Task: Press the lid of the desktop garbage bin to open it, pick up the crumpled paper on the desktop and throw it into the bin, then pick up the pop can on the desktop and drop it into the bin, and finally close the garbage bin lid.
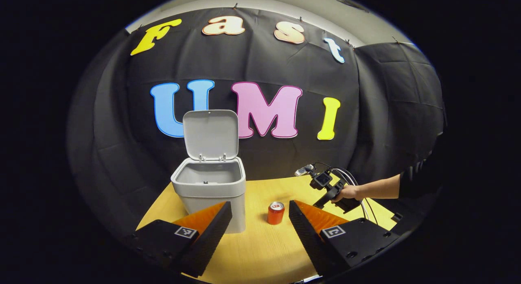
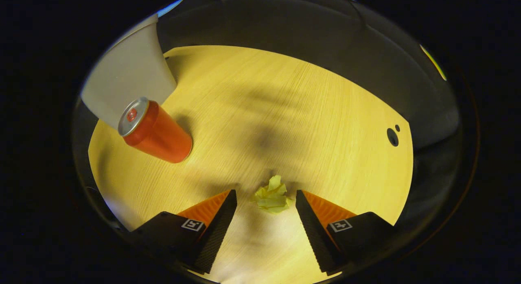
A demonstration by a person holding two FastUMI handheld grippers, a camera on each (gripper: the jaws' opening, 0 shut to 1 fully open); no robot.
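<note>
The grey desktop bin point(image 1: 209, 192) stands on the yellow table with its lid point(image 1: 210, 134) raised upright at the back. A red pop can point(image 1: 276, 213) stands just right of it. My left gripper point(image 1: 260, 213) hangs open near the table's front, its fingers framing the can and the bin's corner from a distance. In the right gripper view, the crumpled yellow-green paper point(image 2: 272, 199) lies on the wood between the tips of my open right gripper point(image 2: 266, 200), untouched. The can point(image 2: 156, 131) and bin wall point(image 2: 130, 78) sit to its upper left. A hand holds the right gripper point(image 1: 325, 186) tilted down at the table's right.
The wooden table point(image 2: 285, 113) has two small dark holes point(image 2: 393, 135) near its right edge. Black cloth walls close the booth behind and at the sides. A person's forearm point(image 1: 378, 188) reaches in from the right, with cables trailing from the gripper.
</note>
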